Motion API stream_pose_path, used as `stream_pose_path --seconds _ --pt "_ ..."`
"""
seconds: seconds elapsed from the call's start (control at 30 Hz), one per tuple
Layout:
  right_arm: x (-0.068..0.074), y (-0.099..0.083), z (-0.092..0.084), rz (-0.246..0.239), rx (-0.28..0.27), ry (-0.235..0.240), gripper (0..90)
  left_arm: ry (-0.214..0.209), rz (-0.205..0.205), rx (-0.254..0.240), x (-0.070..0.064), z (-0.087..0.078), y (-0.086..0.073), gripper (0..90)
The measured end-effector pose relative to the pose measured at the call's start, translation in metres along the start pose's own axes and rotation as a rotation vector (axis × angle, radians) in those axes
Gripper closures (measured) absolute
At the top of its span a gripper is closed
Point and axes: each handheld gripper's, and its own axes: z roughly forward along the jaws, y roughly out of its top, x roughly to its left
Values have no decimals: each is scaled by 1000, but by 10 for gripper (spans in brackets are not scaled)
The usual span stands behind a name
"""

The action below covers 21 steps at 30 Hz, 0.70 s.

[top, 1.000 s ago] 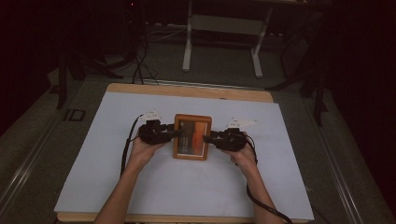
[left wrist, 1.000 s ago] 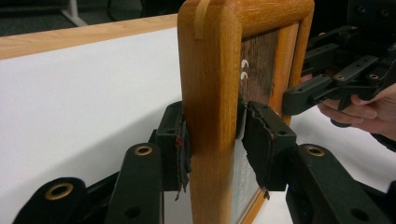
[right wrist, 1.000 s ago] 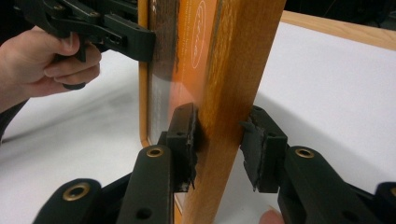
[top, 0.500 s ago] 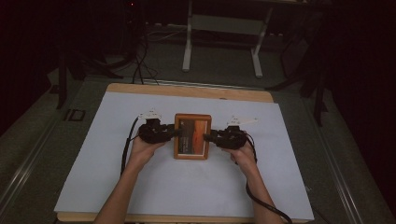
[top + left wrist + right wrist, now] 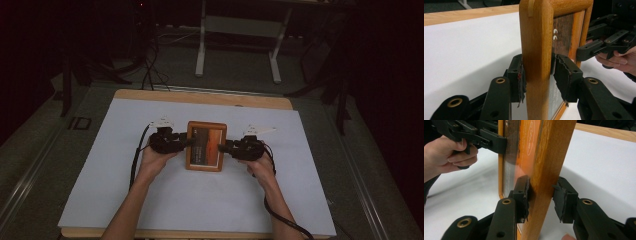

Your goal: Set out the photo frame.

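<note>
**Left tool** (image 5: pixel 186 143): jaws set on the left rail of the picture frame (image 5: pixel 205 146), one pad on each face. The left gripper view shows both torn pads against the wood. The jaws have just been opening a little with the rail between them, yet no gap shows, so the hold reads as eased rather than let go.

**Right tool** (image 5: pixel 224 147): jaws closed part-way on the opposite rail. In the right gripper view the inner pad sits flush on the glazed face and the outer pad meets the back edge. The grip looks firm.

**Picture frame**: oak-coloured surround with a dark and orange print under glass, spanned between the two tools over the middle of the bench, face up. Since pads sit on both faces, it is probably lifted slightly, though the high view does not show any clearance.

**Left hand** (image 5: pixel 156 159) and **right hand** (image 5: pixel 260 167): each is wrapped round its tool. A cable (image 5: pixel 135 162) trails back from the left one.

**Bench** (image 5: pixel 310 200): white sheet on a wooden top.

**Change noted**: against the pictures of a second and half a second ago, the frame and both hands sit in the same place; the slackened left jaws are the one difference. Judgement: the frame is steadied, perhaps for a re-grip or for setting down, and it should stay level if the right hold keeps firm.
</note>
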Motion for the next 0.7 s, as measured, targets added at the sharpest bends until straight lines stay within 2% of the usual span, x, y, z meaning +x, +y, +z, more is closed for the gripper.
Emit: stream_pose_path --seconds 0.1,0.17,0.2,0.3,0.47,0.7 --pt "0 0 0 -8 2 -6 640 19 -14 14 0 0 -1 556" --pt "1 0 -2 -10 -2 -8 583 23 -18 15 1 0 -1 503" --pt "0 0 -4 -9 -8 -9 561 15 -37 -7 4 -4 -3 483" --pt "-1 0 -13 -4 -27 -20 512 11 -52 -34 5 -11 -5 443" --pt "-3 0 -29 5 -42 -50 474 13 -38 -49 2 -24 -5 429" --pt "-3 -2 -51 2 -49 -88 469 44 -49 -75 -1 -45 -9 425"
